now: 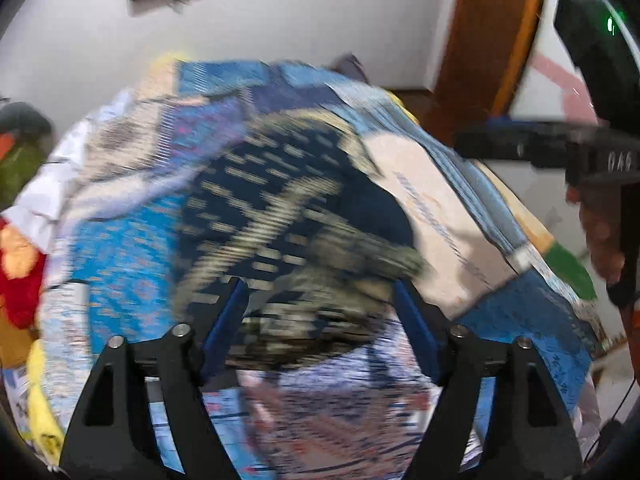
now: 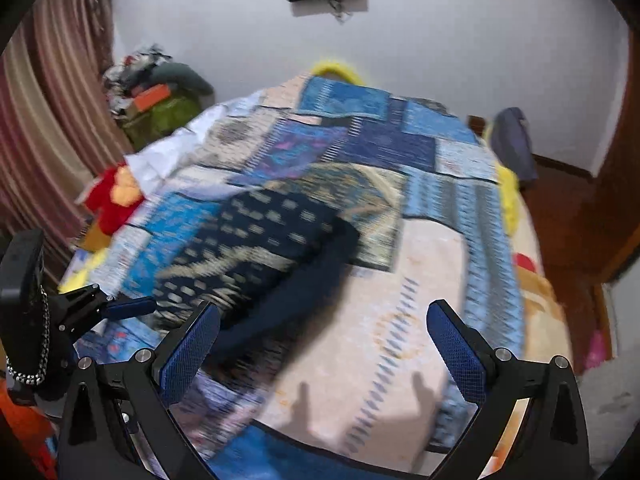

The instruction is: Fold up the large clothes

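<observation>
A white-walled bedroom holds a bed (image 2: 536, 280) covered by a blue-and-cream patchwork bedspread (image 2: 432, 264). On it, near the middle, lies a dark navy garment with cream woven dashes (image 2: 260, 240), motion-blurred. Both the left tongs (image 1: 320, 296) and right tongs (image 2: 324, 320) hover above it, spread wide, grasping nothing.

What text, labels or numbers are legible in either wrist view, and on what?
No text reads with certainty.
White characters on the black right hand-held gripper body: blurred, perhaps digits, not legible.
Faint line of print on the cream patch of the blue patchwork cloth: motion-blurred, unreadable.
Right wrist view: no text visible.
</observation>
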`<state>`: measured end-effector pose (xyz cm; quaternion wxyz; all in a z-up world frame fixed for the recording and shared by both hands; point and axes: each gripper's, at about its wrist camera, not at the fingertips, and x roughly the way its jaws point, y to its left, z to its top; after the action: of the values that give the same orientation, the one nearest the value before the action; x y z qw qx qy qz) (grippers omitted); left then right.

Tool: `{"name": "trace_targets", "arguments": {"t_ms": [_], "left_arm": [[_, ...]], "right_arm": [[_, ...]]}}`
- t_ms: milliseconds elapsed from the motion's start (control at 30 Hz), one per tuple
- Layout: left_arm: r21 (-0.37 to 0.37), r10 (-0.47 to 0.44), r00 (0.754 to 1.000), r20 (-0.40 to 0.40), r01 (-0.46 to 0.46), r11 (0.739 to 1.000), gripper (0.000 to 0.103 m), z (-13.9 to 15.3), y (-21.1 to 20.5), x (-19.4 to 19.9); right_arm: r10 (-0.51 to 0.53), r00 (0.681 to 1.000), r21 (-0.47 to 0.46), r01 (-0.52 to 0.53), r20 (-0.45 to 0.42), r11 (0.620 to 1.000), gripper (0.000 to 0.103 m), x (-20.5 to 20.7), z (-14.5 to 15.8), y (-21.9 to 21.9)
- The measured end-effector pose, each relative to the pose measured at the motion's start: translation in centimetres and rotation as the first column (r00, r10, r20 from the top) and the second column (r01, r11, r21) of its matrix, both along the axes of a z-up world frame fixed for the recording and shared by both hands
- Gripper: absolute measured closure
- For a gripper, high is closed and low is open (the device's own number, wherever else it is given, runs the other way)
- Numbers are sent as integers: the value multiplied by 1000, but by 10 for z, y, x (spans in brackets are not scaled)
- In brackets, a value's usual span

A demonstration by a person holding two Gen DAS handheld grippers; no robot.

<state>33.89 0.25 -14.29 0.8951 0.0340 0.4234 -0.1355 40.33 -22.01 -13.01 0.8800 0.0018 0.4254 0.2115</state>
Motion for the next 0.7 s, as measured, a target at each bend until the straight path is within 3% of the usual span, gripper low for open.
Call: {"name": "trace_targets", "arguments": {"t_ms": [100, 200, 267, 400, 533, 600, 700], "left_arm": [[11, 102, 994, 37, -102, 995, 19, 10, 40, 8], [35, 184, 983, 11, -184, 982, 18, -1, 73, 31], [33, 206, 977, -50, -205, 978, 18, -18, 87, 46], [10, 164, 962, -217, -166, 986, 16, -77, 91, 69], [22, 143, 970, -197, -142, 990, 0, -105, 83, 60], [26, 134, 973, -189, -132, 991, 0, -113, 82, 53], [2, 143, 968, -208, -146, 989, 0, -115, 88, 43]], "right_arm": [[36, 999, 49, -34, -25, 998, 0, 8, -1, 27], [80, 993, 84, -73, -81, 994, 0, 16, -15, 58], [101, 988, 70, -94, -115, 993, 0, 20, -31, 78], [116, 966, -39, -128, -229, 991, 0, 25, -89, 103], [90, 955, -187, -147, -282, 971, 0, 20, -132, 90], [101, 939, -138, -154, -329, 978, 0, 18, -144, 69], [52, 939, -122, -99, -340, 988, 0, 19, -141, 46]]}}
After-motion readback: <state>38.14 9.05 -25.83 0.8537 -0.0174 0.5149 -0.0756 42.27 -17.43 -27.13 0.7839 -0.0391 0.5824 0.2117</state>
